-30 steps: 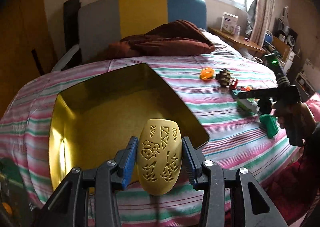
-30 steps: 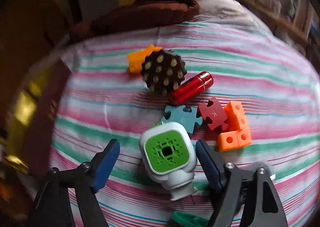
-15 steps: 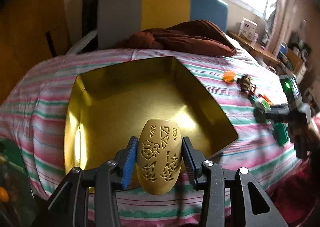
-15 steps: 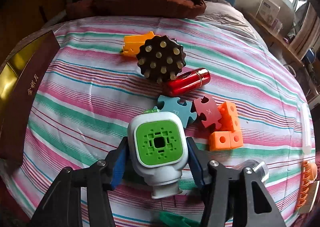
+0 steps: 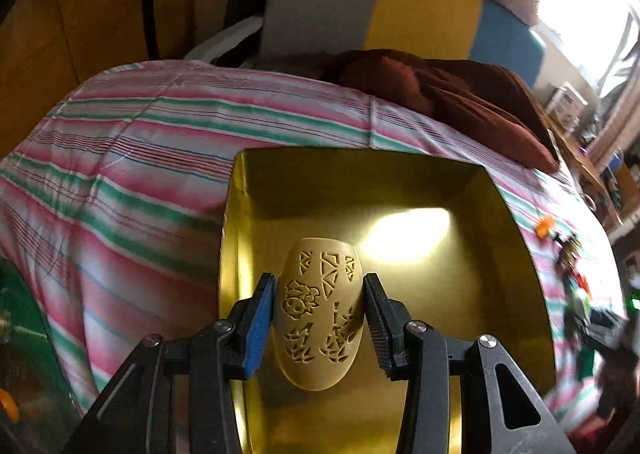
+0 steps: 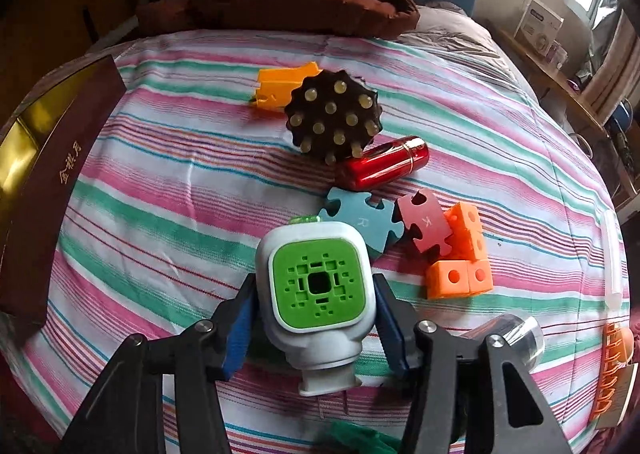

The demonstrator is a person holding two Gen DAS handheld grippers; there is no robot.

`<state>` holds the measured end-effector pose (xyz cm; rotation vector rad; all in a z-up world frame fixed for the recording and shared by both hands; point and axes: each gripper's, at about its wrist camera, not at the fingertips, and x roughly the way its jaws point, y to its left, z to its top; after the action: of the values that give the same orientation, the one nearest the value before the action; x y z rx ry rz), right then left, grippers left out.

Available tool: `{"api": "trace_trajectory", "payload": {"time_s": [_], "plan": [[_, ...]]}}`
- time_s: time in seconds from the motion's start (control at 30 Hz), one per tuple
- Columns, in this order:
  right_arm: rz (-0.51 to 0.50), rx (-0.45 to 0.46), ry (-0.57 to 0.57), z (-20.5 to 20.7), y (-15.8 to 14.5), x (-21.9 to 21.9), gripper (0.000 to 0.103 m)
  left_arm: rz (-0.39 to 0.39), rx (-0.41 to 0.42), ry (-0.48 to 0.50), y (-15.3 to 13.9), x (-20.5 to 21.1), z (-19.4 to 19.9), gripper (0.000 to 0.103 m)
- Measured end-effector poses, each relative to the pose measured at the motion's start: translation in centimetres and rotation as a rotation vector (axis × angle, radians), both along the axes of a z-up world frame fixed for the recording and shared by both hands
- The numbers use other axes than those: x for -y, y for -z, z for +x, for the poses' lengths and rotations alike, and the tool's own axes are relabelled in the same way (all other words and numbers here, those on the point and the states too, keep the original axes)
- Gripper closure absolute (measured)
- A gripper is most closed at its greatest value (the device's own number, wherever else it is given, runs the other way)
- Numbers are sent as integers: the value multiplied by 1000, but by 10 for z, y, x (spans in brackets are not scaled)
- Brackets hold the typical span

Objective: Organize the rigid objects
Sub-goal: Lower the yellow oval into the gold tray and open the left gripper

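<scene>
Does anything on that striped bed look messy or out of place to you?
Mostly the toy pile: the red puzzle piece leans tilted against the orange blocks, and the studded brown disc sits propped up, overlapping the red tube. Nothing looks broken or spilled.

The right gripper [image 6: 316, 318] has its jaws pressed on both sides of a white device with a green grille face [image 6: 318, 286] above the striped bed [image 6: 168, 190]. Beyond it lie a blue puzzle piece [image 6: 360, 220], a red cylinder [image 6: 384, 166] and orange cubes [image 6: 460, 274]. A dark box [image 6: 52, 182] sits at far left.
</scene>
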<state>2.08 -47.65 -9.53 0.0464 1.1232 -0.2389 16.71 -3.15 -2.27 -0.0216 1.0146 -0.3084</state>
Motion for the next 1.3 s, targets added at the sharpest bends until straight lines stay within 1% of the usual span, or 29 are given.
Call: {"api": "trace_trajectory", "payload": {"time_s": [0.1, 0.23, 0.43, 0.53, 0.67, 0.73, 0.8, 0.93, 1.03, 1.1, 1.2, 1.3], "plan": [[-16, -10, -10, 1, 2, -2, 50, 21, -18, -32, 8, 3, 24, 59], [-16, -12, -12, 1, 2, -2, 50, 67, -7, -44, 14, 12, 43, 59], [-22, -21, -14, 1, 2, -3, 50, 142, 10, -44, 25, 25, 63, 58], [-27, -21, -17, 1, 2, -4, 50, 157, -6, -56, 32, 28, 74, 58], [-31, -20, -18, 1, 3, -4, 50, 199, -26, -76, 45, 30, 86, 58], [-35, -21, -19, 1, 3, -4, 50, 198, -14, -75, 45, 31, 87, 54], [-40, -21, -20, 1, 3, -5, 50, 187, 6, -69, 41, 30, 82, 50], [-50, -23, -23, 1, 3, -6, 50, 199, 49, -59, 30, 29, 67, 50], [-55, -24, -21, 1, 3, -7, 50, 187, 92, -58, 15, 25, 48, 50], [-62, -25, -22, 1, 3, -9, 50, 170, 119, -55, 3, 23, 30, 50], [-72, -23, -21, 1, 3, -11, 50, 129, 157, -6, -12, 24, -11, 50], [-95, -22, -25, 1, 2, -15, 50, 118, 178, 46, -15, 28, -47, 49]]}}
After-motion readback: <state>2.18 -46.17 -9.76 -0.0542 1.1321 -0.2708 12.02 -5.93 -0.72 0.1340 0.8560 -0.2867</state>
